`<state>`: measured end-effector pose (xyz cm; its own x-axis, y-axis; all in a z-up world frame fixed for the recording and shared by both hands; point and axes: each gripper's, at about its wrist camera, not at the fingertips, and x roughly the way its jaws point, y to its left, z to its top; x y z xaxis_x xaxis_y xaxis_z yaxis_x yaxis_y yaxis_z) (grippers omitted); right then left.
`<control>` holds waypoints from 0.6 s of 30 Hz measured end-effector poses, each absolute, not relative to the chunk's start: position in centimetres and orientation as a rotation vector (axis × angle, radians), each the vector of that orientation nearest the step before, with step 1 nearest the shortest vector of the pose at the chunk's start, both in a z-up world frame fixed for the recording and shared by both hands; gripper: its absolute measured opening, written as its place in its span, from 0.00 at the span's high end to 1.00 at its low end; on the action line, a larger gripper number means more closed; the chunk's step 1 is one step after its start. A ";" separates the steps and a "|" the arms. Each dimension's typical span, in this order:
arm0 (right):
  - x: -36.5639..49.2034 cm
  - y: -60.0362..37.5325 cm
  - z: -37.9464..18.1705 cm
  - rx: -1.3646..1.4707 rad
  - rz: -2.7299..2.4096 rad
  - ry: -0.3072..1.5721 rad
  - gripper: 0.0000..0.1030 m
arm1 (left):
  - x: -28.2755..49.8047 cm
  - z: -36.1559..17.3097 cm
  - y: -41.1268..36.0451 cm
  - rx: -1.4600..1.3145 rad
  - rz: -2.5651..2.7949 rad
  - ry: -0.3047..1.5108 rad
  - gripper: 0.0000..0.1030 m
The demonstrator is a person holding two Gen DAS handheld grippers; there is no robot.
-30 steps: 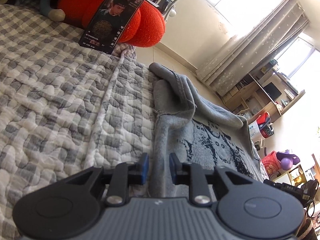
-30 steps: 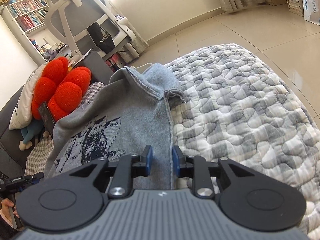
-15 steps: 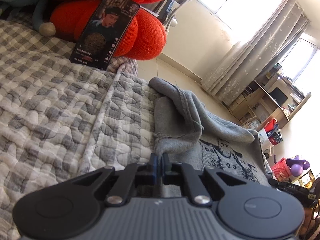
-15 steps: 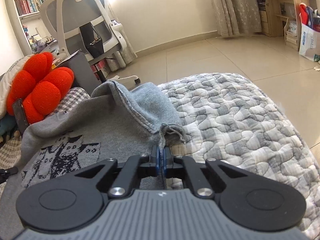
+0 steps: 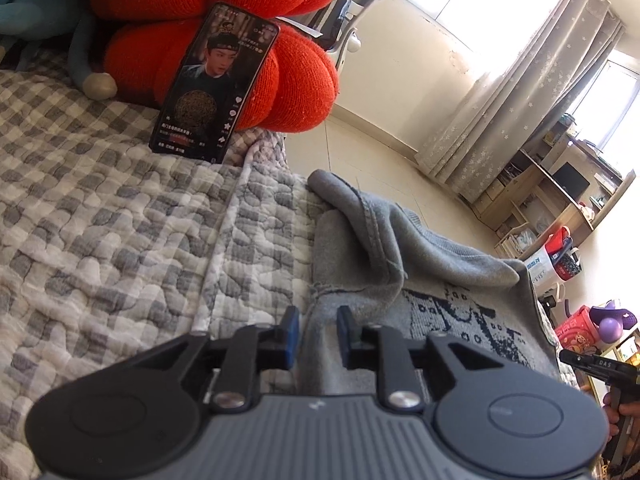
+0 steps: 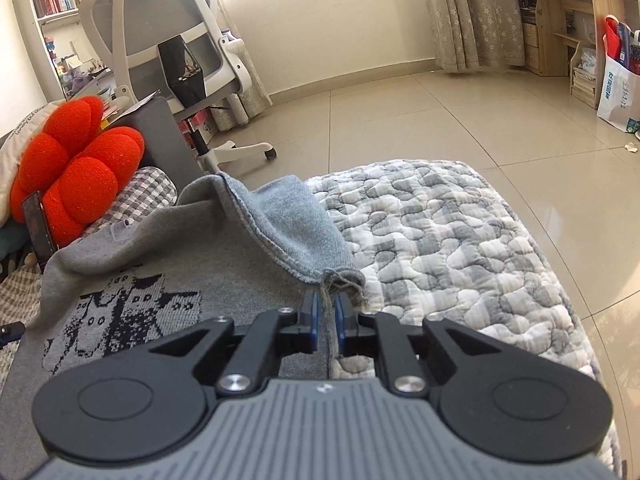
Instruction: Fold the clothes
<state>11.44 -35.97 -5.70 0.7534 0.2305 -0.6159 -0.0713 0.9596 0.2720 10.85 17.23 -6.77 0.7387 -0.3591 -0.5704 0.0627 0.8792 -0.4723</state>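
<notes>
A grey sweater (image 5: 436, 248) with a dark knitted picture (image 6: 132, 308) lies flat on the quilted bed cover (image 5: 120, 240), both sleeves folded in over the body. My left gripper (image 5: 317, 334) straddles the sweater's left side edge. Its jaws are opening, and the blue pads (image 5: 291, 332) stand clear of the cloth between them. My right gripper (image 6: 327, 320) sits at the sweater's right side edge, just below the folded sleeve's cuff (image 6: 344, 276). Its jaws are opening too, still narrow, with the seam and a loose thread in the gap.
A red cushion (image 5: 256, 40) with a phone (image 5: 214, 84) propped against it sits at the bed's head. Beyond the bed's end stands a white office chair (image 6: 176, 44) on a tiled floor (image 6: 460, 120). A hand with a black device (image 5: 592, 364) shows at the right.
Both grippers stood open a second ago, pinched shut on the sweater's side edges half a second ago, and have now parted again. Both hands have lifted and drawn back a little.
</notes>
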 end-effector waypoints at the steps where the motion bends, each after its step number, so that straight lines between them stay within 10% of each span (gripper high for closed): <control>1: 11.6 -36.0 -5.4 0.229 0.167 0.694 0.78 | 11.2 -6.5 17.3 -0.448 -0.239 0.699 0.63; 4: 12.6 -36.0 -4.7 0.221 0.170 0.670 0.62 | 12.8 -6.1 17.1 -0.458 -0.238 0.699 0.59; 18: 20.9 -33.9 -7.9 0.254 0.208 0.683 0.62 | 20.3 -8.5 14.6 -0.424 -0.242 0.707 0.59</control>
